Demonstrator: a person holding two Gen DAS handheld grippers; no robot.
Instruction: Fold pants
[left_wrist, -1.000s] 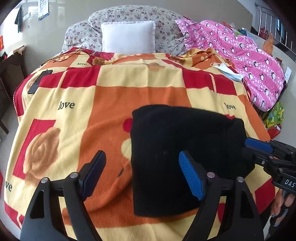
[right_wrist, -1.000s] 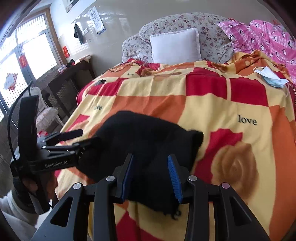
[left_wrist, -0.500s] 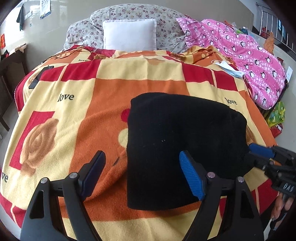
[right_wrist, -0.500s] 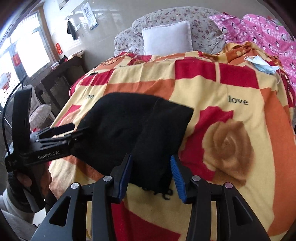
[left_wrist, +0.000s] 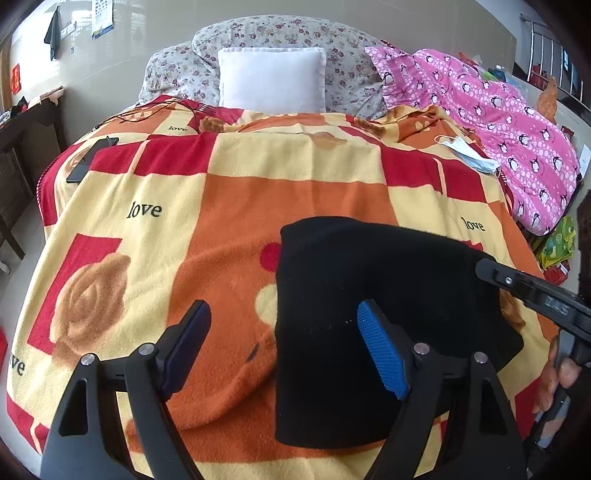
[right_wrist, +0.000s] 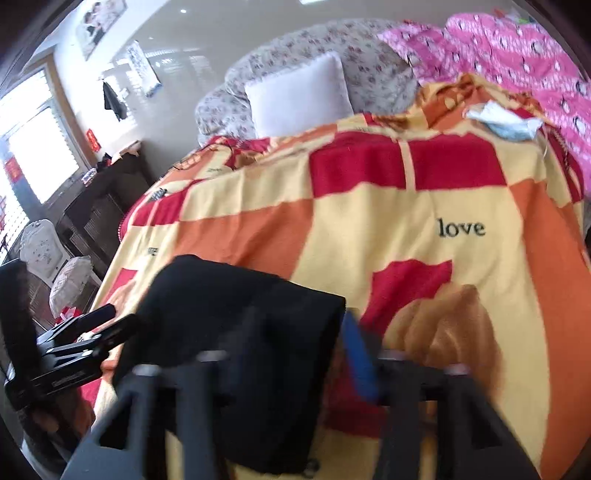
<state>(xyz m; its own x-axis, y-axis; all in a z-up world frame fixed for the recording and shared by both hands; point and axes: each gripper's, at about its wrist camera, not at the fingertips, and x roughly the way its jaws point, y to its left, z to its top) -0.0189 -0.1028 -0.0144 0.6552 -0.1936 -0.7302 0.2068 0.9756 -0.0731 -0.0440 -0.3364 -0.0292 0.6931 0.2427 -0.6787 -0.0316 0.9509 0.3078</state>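
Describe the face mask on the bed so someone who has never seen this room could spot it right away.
Start at the bed's checked red, orange and yellow blanket. Follow its far right edge toward the pink penguin-print quilt. There lies the face mask, crumpled, pale blue and white, with a thin ear loop: the only small, plain thing among bold patterns.

Bed (left_wrist: 236, 192): covered by an orange, red and yellow blanket.
Near edge: folded black pants (left_wrist: 369, 295).
Head: white pillow (left_wrist: 271, 79).
Right edge: face mask (left_wrist: 471, 155).
Left edge: dark phone (left_wrist: 77, 171).

- You face a bed (left_wrist: 258, 177) under a patchwork blanket (left_wrist: 295, 192).
- Far off, a white pillow (left_wrist: 271, 79) leans on floral cushions (left_wrist: 343, 74).
- At left, a bright window (right_wrist: 40, 147) lights a dark sideboard (right_wrist: 99, 195).
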